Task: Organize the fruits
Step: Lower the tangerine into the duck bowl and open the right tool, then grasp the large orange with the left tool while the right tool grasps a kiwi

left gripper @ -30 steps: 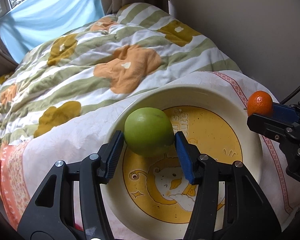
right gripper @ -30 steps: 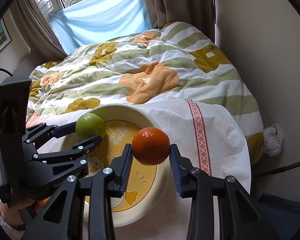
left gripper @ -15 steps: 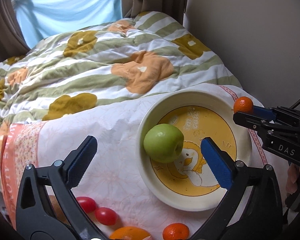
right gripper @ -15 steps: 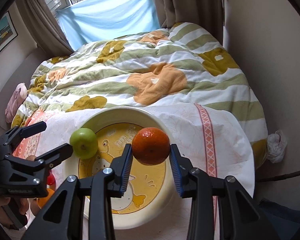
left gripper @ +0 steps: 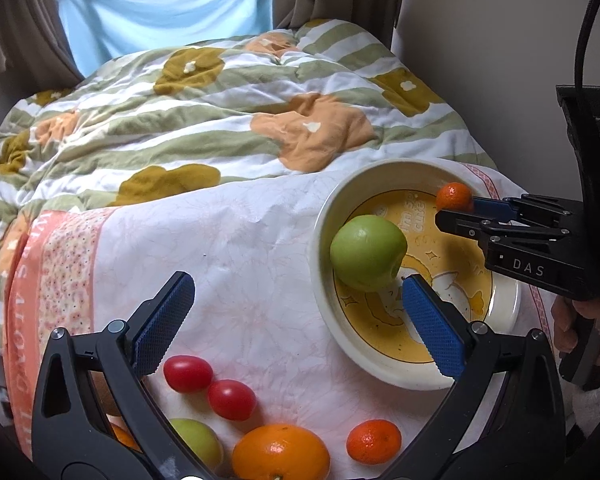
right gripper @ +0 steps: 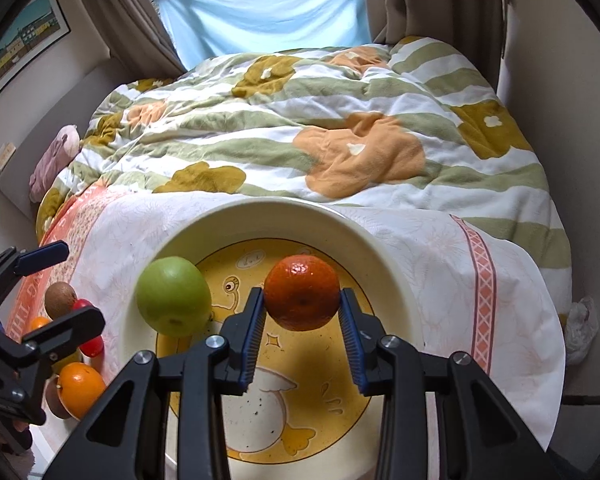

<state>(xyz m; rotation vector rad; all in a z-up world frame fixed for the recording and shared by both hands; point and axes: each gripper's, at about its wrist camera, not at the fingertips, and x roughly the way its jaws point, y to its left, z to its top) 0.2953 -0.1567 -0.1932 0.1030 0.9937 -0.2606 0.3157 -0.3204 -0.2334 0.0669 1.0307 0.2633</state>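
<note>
A cream bowl (left gripper: 320,240) (right gripper: 384,248) with a yellow duck picture sits on a white cloth on the bed. A green apple (left gripper: 367,253) (right gripper: 173,297) lies inside it at the left. My left gripper (left gripper: 296,316) is open and empty, drawn back to the left of the bowl. My right gripper (right gripper: 302,320) is shut on a small mandarin (right gripper: 301,292) (left gripper: 454,197) and holds it over the bowl. Loose on the cloth lie two red tomatoes (left gripper: 188,373), an orange (left gripper: 280,456), a second mandarin (left gripper: 374,440) and a second green apple (left gripper: 198,442).
A kiwi (right gripper: 60,299) lies with the loose fruit at the left. A striped flowered duvet (left gripper: 220,120) covers the bed behind the cloth. A wall runs along the right side, and curtains with a window stand at the back.
My left gripper let go of the green apple in the bowl, opened wide and drew back to the left. My right gripper carried the mandarin forward over the bowl.
</note>
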